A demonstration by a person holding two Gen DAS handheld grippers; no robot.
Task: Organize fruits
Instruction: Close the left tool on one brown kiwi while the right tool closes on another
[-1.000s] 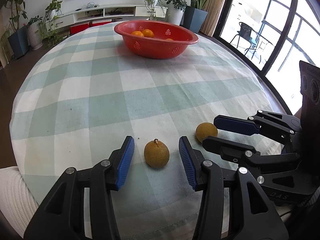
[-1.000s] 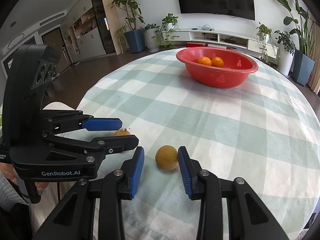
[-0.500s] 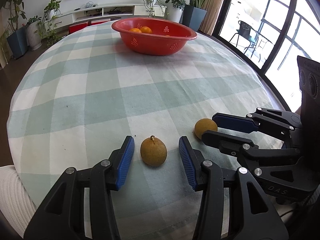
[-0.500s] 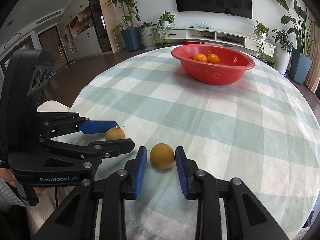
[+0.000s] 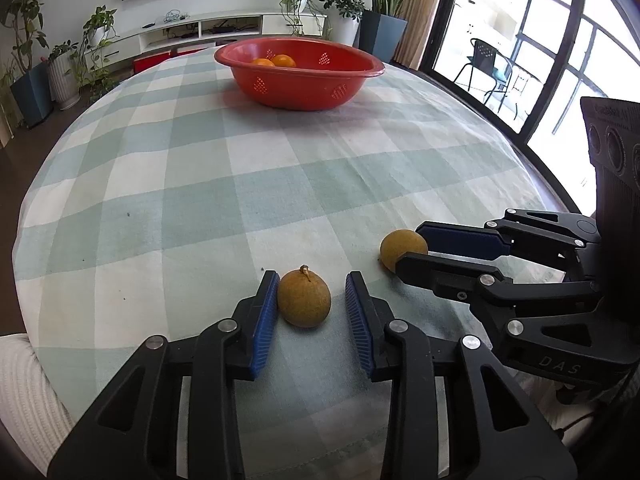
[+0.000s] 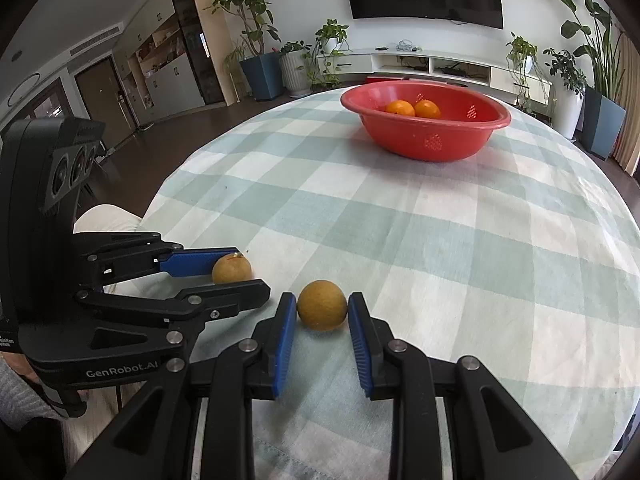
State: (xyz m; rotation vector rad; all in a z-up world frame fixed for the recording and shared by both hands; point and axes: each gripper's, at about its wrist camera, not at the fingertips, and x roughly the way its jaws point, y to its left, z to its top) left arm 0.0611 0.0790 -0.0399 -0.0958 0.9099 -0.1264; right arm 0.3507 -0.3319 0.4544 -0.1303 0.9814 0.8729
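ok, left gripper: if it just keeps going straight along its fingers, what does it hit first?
The left gripper would first meet the brown stemmed fruit, already between its open fingers and near the left pad. Past that lies bare checked tablecloth, then likely the red basket, though depth is hard to judge.

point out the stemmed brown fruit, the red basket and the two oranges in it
stemmed brown fruit [image 5: 304,300], left wrist view, middle of its skin
red basket [image 5: 300,88], left wrist view, front wall
oranges [image 6: 414,109], right wrist view, where the pair meet
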